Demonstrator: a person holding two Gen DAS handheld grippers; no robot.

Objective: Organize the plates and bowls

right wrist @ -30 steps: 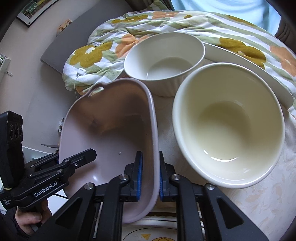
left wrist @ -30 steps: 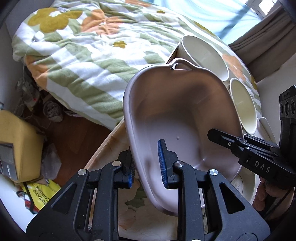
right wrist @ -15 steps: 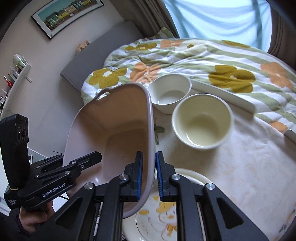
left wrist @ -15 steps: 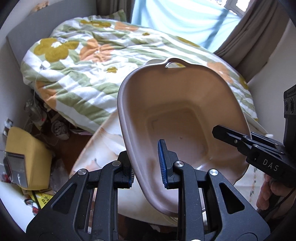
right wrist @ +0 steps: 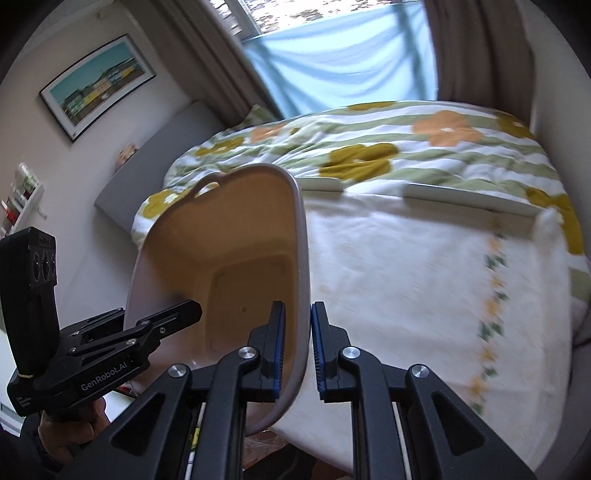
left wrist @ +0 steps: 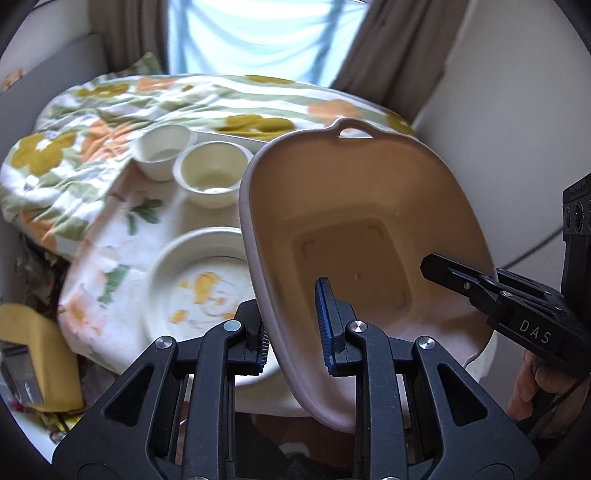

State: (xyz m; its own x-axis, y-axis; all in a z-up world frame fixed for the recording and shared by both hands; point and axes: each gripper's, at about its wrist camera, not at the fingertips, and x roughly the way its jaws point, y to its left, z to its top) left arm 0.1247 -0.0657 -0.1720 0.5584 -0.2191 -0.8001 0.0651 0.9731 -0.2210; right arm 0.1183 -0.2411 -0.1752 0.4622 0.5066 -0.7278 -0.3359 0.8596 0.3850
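Two grippers, the left gripper and right gripper, each pinch a side wall of the pale mauve, stiff plastic basin, held tilted above the cloth-covered table; it looks light but smooth, so opposite rims suit it.

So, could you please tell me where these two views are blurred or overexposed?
Left wrist view: the floral plate and tablecloth are motion-smeared, the window is blown out, and the basin stays sharp. Right wrist view: the tablecloth is streaked with blur, the basin crisp.
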